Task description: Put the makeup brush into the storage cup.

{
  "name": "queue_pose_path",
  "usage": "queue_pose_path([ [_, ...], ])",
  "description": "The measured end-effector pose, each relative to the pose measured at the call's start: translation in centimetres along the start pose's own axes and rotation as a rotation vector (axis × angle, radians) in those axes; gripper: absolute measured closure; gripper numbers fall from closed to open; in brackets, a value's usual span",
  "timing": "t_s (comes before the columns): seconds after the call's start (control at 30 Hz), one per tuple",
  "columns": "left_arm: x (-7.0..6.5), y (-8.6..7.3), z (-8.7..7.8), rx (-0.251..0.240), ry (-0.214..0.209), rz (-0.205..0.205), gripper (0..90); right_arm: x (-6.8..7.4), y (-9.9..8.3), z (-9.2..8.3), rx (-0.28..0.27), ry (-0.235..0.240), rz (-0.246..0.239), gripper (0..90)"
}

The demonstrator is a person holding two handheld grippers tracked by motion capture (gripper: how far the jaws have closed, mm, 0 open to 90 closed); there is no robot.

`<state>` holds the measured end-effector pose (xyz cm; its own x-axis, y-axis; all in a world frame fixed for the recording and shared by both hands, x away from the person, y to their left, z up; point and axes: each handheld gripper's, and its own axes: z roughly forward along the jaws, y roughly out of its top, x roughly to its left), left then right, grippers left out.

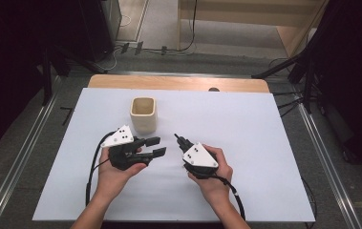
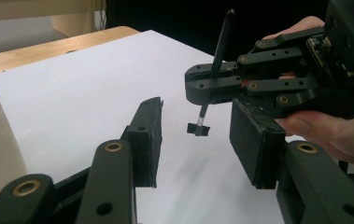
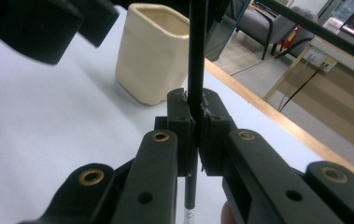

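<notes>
A cream square cup [image 1: 143,114] stands upright on the white table [image 1: 245,138]; in the right gripper view the cup [image 3: 153,58] is just beyond the jaws. My right gripper [image 1: 182,141] is shut on a thin black stick [image 2: 217,56], held nearly upright above the table. The stick [image 3: 196,56] runs up between the closed jaws of my right gripper [image 3: 195,116]. My left gripper [image 1: 158,146] is open with nothing in it, just right of the cup. Its own view shows my left gripper [image 2: 200,140] pointing at the stick's flat lower end [image 2: 198,129], without touching it.
The white sheet covers a wooden table whose far edge [image 1: 178,82] shows behind the cup. Cables trail from both grippers toward the near edge [image 1: 91,176]. Dark stands and floor cables surround the table.
</notes>
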<state>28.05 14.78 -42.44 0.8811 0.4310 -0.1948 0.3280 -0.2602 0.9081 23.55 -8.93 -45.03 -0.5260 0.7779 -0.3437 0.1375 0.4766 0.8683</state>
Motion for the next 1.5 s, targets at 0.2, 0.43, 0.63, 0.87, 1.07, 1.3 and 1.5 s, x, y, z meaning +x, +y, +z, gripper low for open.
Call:
queue_pose_path([
  [0.2, -0.3, 0.3, -0.1, 0.015, 0.006, 0.020, 52.3, 0.8, 0.0, 0.3, 0.022, -0.019, -0.119, 86.8],
  [0.43, -0.7, 0.6, 0.0, 0.056, 0.009, 0.039, 53.6, 2.1, 0.0, 0.7, 0.056, -0.056, -0.271, 86.8],
  [0.63, -0.9, 0.7, 0.3, 0.083, 0.019, 0.036, 57.4, 3.1, 0.1, 0.8, 0.060, -0.084, -0.369, 86.8],
  [0.87, -1.2, 0.9, 0.5, 0.110, -0.014, 0.019, 67.9, 3.7, 0.2, 0.8, 0.072, -0.096, -0.427, 86.8],
  [1.07, -1.4, 0.9, 0.8, 0.132, -0.005, 0.016, 69.9, 4.2, 0.2, 1.0, 0.083, -0.109, -0.484, 86.8],
  [1.3, -1.2, 0.8, 1.0, 0.168, 0.004, -0.006, 79.9, 4.6, 0.3, 0.9, 0.075, -0.131, -0.537, 86.8],
  [1.5, -1.0, 0.7, 0.9, 0.173, 0.007, -0.014, 86.1, 4.7, 0.2, 1.0, 0.076, -0.119, -0.533, 86.6],
])
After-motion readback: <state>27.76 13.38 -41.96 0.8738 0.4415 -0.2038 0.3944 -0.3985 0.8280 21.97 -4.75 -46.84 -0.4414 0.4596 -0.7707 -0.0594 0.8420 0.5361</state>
